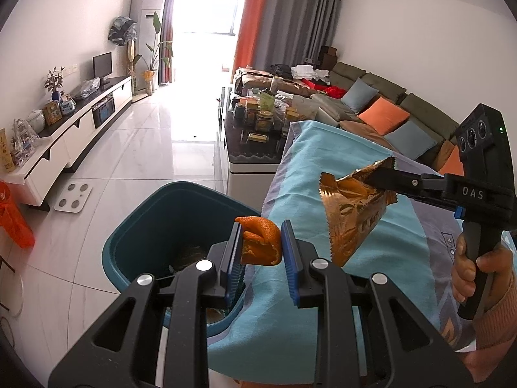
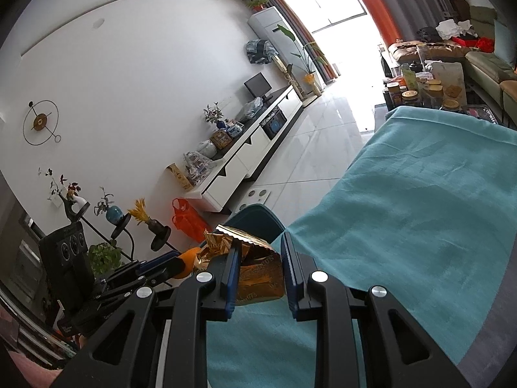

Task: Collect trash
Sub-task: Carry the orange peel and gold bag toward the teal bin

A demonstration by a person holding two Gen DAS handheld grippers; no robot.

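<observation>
**Both claws loaded at the bin's edge**

Living-room clutter runs all down the far side: a crowded coffee table (image 1: 255, 123), a long sofa, a white TV bench on glossy tile. Nearer, a teal towel (image 1: 323, 194) covers a raised surface, and a blue bin (image 1: 135, 242) stands on the floor just beside its edge.

From the left wrist view, the left gripper (image 1: 261, 245) is clamped on a piece of orange peel (image 1: 260, 242), pads pressing both sides. It points downward at a slant, with the peel at the seam between bin mouth and towel edge. Off to the right, a hand (image 1: 478, 268) grips the handle of the right gripper (image 1: 371, 174), which reaches in nearly level and pinches the top corner of a gold snack wrapper (image 1: 352, 210); the wrapper dangles above the towel, not over the bin.

From the right wrist view, the right gripper (image 2: 260, 265) has the wrapper (image 2: 255, 271) between its blue pads, though the crumpled foil hides the contact, so the hold looks shallow rather than certain. The bin (image 2: 258, 216) peeks out beyond the wrapper, and the left gripper (image 2: 181, 263) shows low at the left with the peel (image 2: 189, 258).

As I judge it, releasing now risks misses: the peel could land on the towel's lip, and the light wrapper could flutter onto the cloth or floor. A slipping foil corner is the other worry.
</observation>
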